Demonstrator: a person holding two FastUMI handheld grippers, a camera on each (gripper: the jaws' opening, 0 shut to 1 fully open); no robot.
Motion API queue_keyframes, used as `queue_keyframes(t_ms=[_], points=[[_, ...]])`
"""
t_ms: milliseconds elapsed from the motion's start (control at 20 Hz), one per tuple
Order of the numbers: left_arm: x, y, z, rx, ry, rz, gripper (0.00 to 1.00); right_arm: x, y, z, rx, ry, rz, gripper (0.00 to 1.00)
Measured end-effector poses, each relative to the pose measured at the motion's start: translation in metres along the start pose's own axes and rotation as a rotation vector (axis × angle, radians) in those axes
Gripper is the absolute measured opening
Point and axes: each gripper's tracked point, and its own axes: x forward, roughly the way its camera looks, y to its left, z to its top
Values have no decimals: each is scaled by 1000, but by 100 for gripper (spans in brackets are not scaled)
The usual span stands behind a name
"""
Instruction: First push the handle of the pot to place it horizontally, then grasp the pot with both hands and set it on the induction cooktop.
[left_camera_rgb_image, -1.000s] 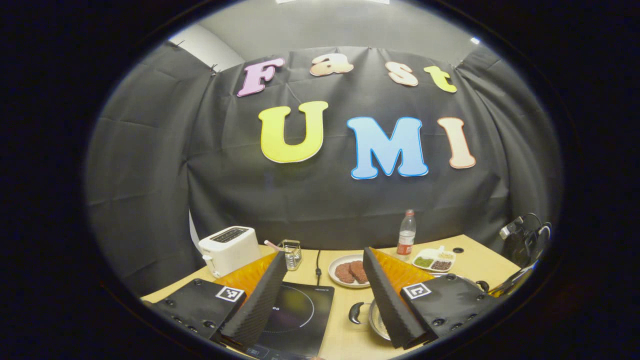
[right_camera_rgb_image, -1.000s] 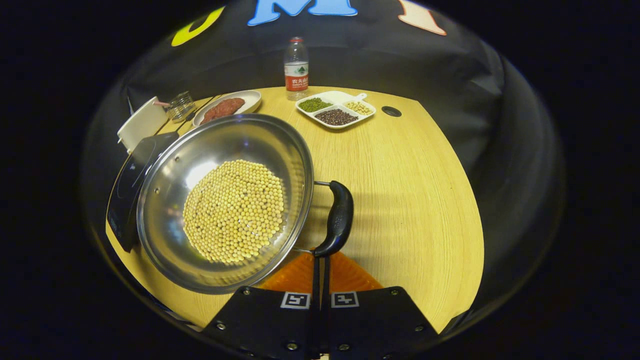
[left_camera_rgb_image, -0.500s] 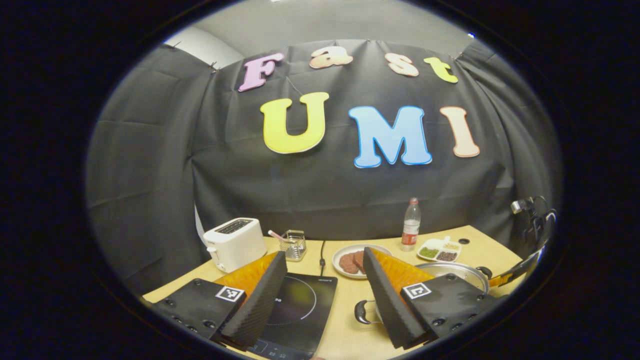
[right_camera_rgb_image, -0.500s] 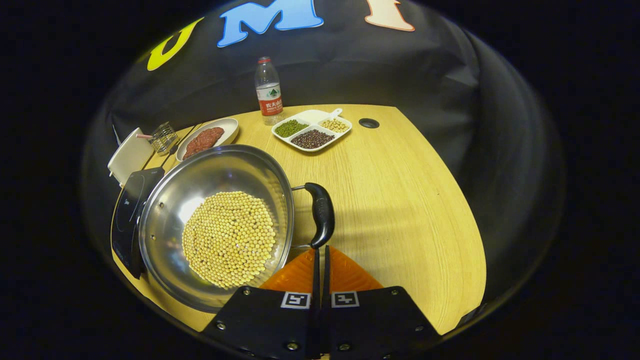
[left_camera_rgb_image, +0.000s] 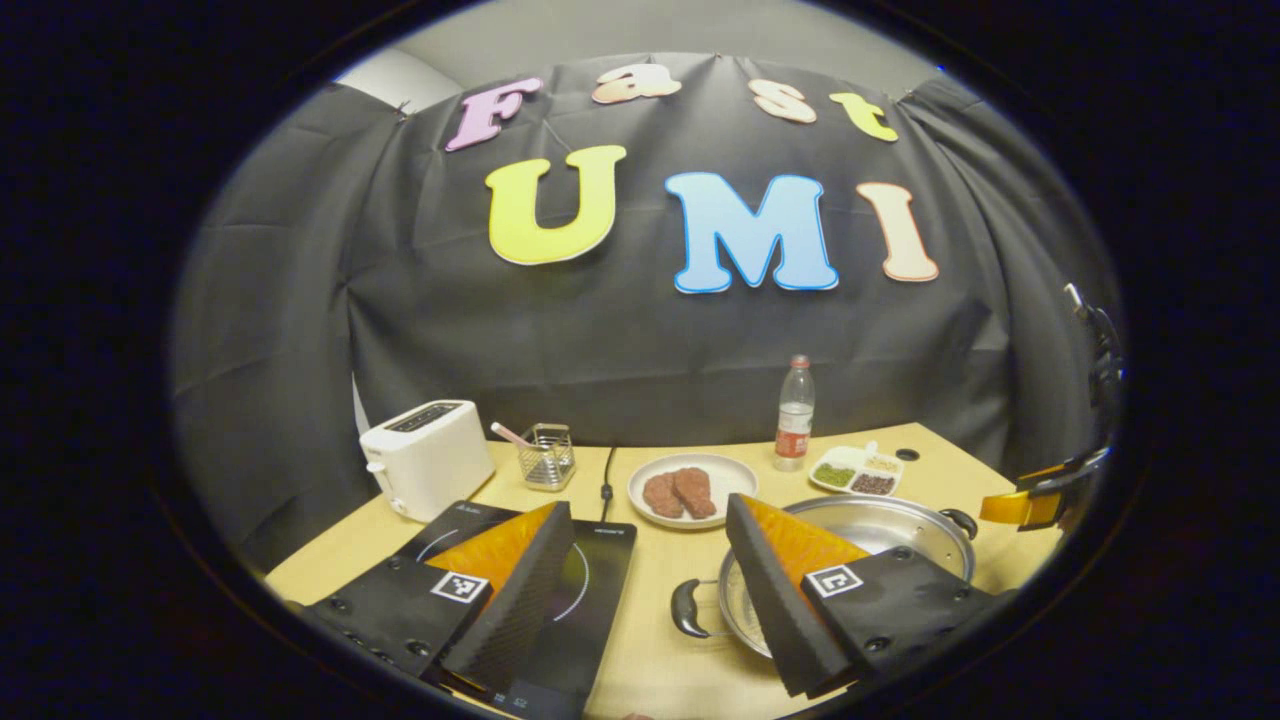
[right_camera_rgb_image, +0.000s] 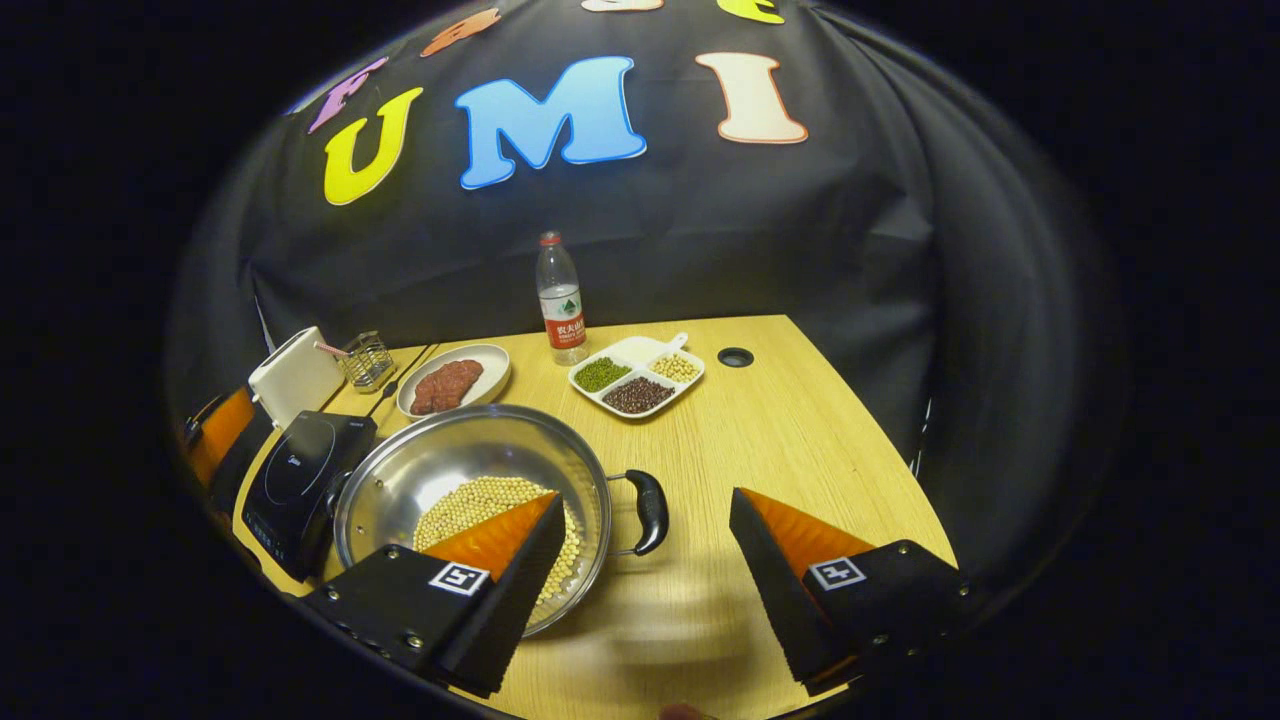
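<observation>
In the left gripper view, the left gripper (left_camera_rgb_image: 650, 590) hung over the near edge of the counter (left_camera_rgb_image: 930, 470) with its fingers wide apart and nothing between them. The cooktop (left_camera_rgb_image: 590, 590) lay flat under its left finger. The pot (left_camera_rgb_image: 880, 530) stood on the counter just right of the cooktop, partly behind the right finger, with one handle (left_camera_rgb_image: 688, 608) towards the cooktop. Farther back stood a toaster (left_camera_rgb_image: 427, 470), a wire basket (left_camera_rgb_image: 546, 456) with a stick in it, a plate (left_camera_rgb_image: 692, 490) with two pieces of meat, a bottle (left_camera_rgb_image: 795, 414) and a divided dish (left_camera_rgb_image: 853, 472). The right gripper (left_camera_rgb_image: 1040, 497) showed at the far right edge.

In the right gripper view, the right gripper (right_camera_rgb_image: 645, 575) had its fingers spread apart, empty, above the near counter. The pot (right_camera_rgb_image: 470, 480) held a layer of pale beans (right_camera_rgb_image: 470, 505) and sat beside the cooktop (right_camera_rgb_image: 300, 480); whether they touched I cannot tell. Its right handle (right_camera_rgb_image: 650, 510) lay between the fingers, farther off, untouched. The dish (right_camera_rgb_image: 636, 375) held green, dark and pale beans in separate compartments. The left gripper (right_camera_rgb_image: 225, 435) showed at the left edge.
</observation>
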Motion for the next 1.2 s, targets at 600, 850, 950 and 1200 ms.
queue_keyframes(t_ms=[600,850,950,1200], points=[[53,-29,-69,-13,156,-75,100,34,6,4,-7,-21,-9,100],[65,-37,-105,-19,235,-85,100,49,6,-7,-36,7,-8,100],[70,-39,-115,-11,256,-85,100,56,6,-12,-47,21,-7,100],[78,-46,-140,-24,316,-84,100,69,10,-25,-63,61,5,100]])
